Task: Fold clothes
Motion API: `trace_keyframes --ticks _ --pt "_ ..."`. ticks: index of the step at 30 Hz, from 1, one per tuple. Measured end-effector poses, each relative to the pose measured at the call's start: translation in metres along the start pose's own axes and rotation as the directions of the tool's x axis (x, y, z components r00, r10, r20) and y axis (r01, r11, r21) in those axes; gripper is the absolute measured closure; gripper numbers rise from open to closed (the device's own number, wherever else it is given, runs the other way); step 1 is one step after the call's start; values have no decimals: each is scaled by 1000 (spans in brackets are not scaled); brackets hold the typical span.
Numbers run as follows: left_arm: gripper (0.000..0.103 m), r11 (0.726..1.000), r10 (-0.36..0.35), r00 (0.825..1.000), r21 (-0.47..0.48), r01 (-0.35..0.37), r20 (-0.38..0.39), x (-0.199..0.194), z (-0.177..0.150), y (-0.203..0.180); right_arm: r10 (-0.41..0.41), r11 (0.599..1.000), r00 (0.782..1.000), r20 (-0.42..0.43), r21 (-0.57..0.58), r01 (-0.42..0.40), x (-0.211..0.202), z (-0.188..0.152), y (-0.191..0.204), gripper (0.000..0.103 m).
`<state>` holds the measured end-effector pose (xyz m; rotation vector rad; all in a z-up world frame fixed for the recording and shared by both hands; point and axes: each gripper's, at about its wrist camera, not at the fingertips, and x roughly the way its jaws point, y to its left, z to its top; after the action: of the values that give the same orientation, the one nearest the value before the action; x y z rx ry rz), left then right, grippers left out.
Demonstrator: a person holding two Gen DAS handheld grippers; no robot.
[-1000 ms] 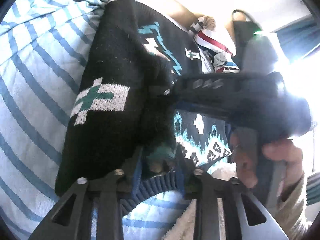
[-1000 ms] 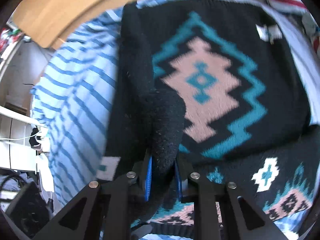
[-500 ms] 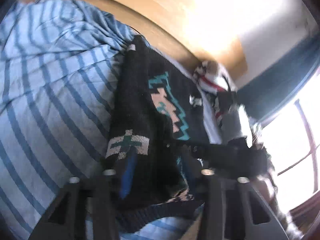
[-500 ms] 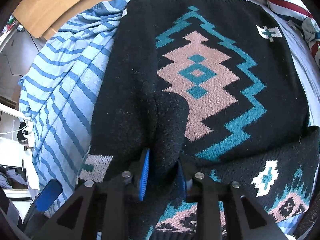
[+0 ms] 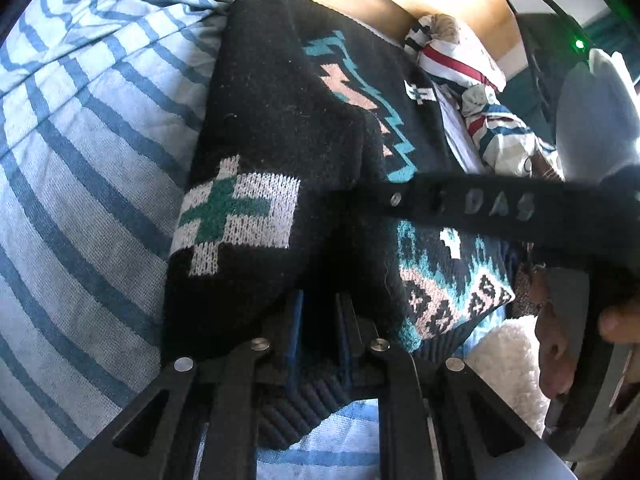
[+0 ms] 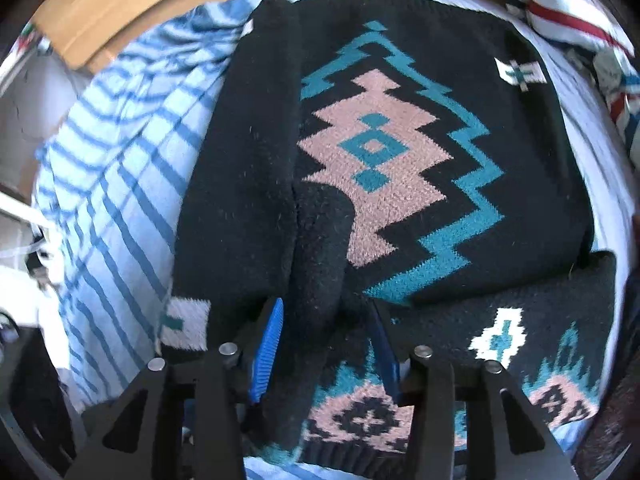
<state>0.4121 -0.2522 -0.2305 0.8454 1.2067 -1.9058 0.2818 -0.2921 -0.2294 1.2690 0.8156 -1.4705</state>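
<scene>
A blue-and-white striped bedsheet [image 5: 92,152] covers the bed and fills the left side of both views, with a wooden headboard [image 6: 132,4] curving along the top. On the sheet lies the black knit sweater [image 6: 400,152], its pink and teal diamond pattern facing up in the right wrist view, and one side folded inward as a long black panel that carries a small white patch with a green cross [image 5: 236,216]. A sleeve with the same pattern lies across the near part of the sweater, toward the right [image 6: 520,336]. Beyond the sweater's far right corner sits a bundle of red, white and teal striped fabric [image 5: 472,80]. The left gripper [image 5: 320,328] has its fingers narrowed onto the ribbed hem of the sweater — dark knit fills the gap between the blue pads. The right gripper [image 6: 326,340] stands with its fingers somewhat apart, a black fold of the sweater rising between the blue pads [image 6: 268,348]; whether they press it cannot be told. In the left wrist view the right gripper's black body [image 5: 500,212] crosses the frame, with the person's hand [image 5: 568,332] gripping the handle at the right edge.
</scene>
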Motion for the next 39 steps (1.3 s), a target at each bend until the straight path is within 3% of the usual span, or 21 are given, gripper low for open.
trace_keyframes --ticks 2,4,6,9,17,21,26,30,34,37,39 --pt "85 999 27 1000 36 -27 6 -5 -2 -10 -28 999 1000 1 -31 28 3 -5 3 62" --pt "85 996 21 998 84 -26 63 -20 -3 -20 -33 999 999 7 -43 33 4 -9 3 68" --pt "86 994 -5 992 111 -9 125 -37 -4 -26 -22 999 1000 10 -36 22 3 -13 -2 69" --pt "85 985 42 989 160 -65 141 -45 -8 -34 -5 1000 1000 14 -27 5 1 -18 -9 71" --pt "85 954 201 979 224 -199 15 4 -10 -32 32 999 999 22 -6 -32 -6 -32 -26 70" --pt "86 956 203 979 218 -198 -3 3 -9 -31 19 1000 1000 15 -8 -19 -13 -32 -27 69" --pt "86 959 196 980 215 -185 -31 3 -8 -29 -42 999 997 71 -22 44 -32 -30 -26 63" --pt "86 966 177 983 196 -166 -39 3 -9 -26 1 1000 990 141 5 -2 -51 -24 -29 60" --pt "86 977 144 989 167 -135 -45 1 -9 -20 34 999 965 259 -45 -23 -52 10 0 79" --pt "86 979 134 990 160 -125 -45 0 -9 -19 104 994 968 228 -61 -92 -51 13 2 91" --pt "86 981 127 991 155 -118 -45 -1 -10 -18 85 995 977 197 -60 -75 -38 10 5 92"
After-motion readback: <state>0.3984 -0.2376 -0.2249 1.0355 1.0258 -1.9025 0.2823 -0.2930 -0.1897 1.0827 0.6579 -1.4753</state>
